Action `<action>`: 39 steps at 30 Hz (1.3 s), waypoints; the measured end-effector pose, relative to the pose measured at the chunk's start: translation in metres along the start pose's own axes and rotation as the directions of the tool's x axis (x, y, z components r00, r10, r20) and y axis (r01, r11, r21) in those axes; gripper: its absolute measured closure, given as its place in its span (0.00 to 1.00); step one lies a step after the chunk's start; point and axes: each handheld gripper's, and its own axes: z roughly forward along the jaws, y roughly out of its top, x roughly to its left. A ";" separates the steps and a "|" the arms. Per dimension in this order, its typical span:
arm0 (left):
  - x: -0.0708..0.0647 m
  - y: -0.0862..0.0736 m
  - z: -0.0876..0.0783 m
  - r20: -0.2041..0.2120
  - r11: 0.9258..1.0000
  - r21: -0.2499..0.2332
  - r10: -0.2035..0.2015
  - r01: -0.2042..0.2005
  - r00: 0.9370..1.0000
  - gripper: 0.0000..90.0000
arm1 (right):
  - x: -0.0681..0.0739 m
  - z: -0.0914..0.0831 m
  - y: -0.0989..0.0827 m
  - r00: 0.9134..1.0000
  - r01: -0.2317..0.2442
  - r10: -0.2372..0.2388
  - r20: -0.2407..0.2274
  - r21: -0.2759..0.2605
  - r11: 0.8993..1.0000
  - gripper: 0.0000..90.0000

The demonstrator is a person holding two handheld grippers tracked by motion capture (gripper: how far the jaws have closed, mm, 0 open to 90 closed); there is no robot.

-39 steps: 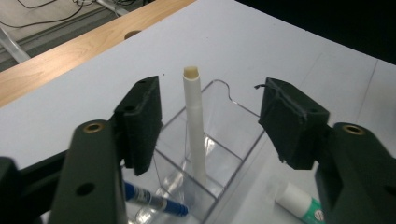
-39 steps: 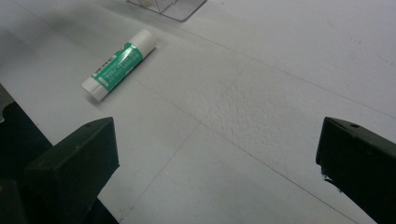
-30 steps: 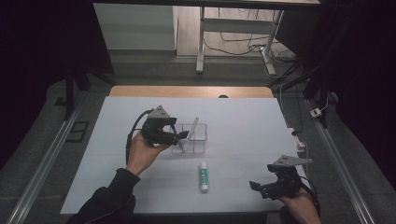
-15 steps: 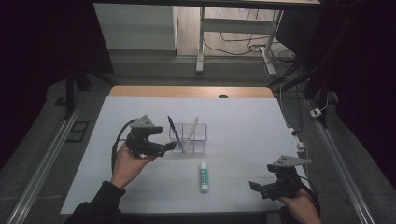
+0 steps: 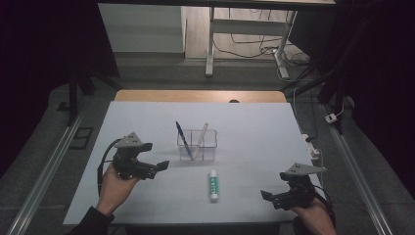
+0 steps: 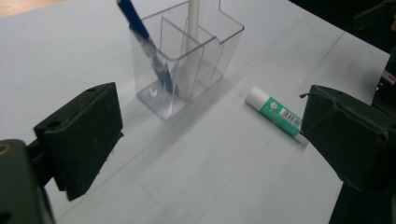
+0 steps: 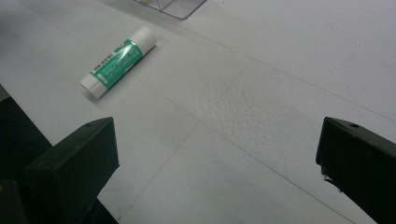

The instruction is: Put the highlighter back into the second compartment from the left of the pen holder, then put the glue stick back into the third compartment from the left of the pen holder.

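Surface: white sheet [image 5: 147, 122] covering your table, with a wooden edge along the far side and dark floor around it.
Organizer: clear divided holder [image 5: 196, 145] stands upright near the middle of the sheet.
Blue pen [image 5: 181, 137]: leans in the holder's left compartment, tip down, top tilted to the left.
White pen [image 5: 200, 139]: stands in the next compartment, tilted slightly right.
Glue stick [image 5: 213, 185]: lies flat on the sheet, just on your side of the holder, white cap toward the holder, apart from both tools.
Left gripper [image 5: 157, 167]: your left hand holds it off to the left of the holder, pointing right toward it; its jaws have just been opening and stand wide apart with nothing between them, released.
Right gripper [image 5: 269, 196]: rests low at the near right corner, well apart from the glue stick, jaws spread wide over bare sheet, gripping nothing.
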 end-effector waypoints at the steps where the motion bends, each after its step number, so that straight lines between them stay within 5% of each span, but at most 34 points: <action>1: 0.000 -0.003 -0.003 -0.002 1.000 0.002 -0.006 0.006 1.000 0.05 | 0.000 0.000 0.000 1.000 0.001 -0.001 0.004 0.002 1.000 0.00; 23: -0.012 -0.064 -0.048 -0.060 0.999 0.010 -0.051 0.051 0.997 0.00 | 0.004 0.003 0.001 0.999 0.040 -0.041 0.010 0.033 0.999 0.00; 39: -0.014 -0.087 -0.060 -0.084 0.996 0.044 -0.075 0.078 0.994 0.00 | 0.014 0.006 0.010 0.998 0.066 -0.066 -0.007 0.007 0.998 0.00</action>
